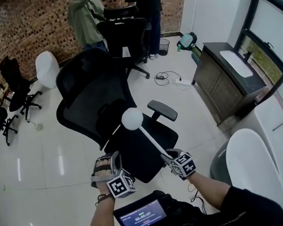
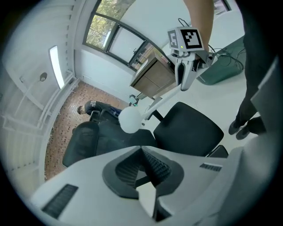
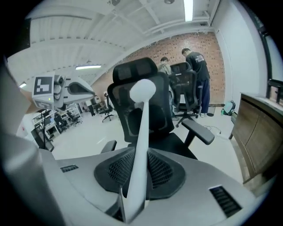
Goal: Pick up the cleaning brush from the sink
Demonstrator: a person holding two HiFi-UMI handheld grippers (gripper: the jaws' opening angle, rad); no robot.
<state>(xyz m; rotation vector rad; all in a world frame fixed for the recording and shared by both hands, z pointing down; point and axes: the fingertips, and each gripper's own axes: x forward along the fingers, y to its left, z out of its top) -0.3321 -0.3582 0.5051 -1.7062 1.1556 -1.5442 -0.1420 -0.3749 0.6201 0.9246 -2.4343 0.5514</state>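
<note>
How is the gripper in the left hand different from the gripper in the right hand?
The right gripper is clamped on the thin handle of the white brush with the round ball head; the left gripper holds nothing. The handle keeps the right gripper's jaws slightly apart, while the left gripper's jaws are shut together. Both are pale grey tools with dark pads, held up over the black mesh office chair.

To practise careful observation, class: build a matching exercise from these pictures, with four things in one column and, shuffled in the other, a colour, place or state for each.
1 cleaning brush
2 left tongs
3 office chair
4 sink

a black
b set into the dark cabinet
c clamped in the right tongs
d holding nothing

Pairs: 1-c, 2-d, 3-a, 4-b
</note>
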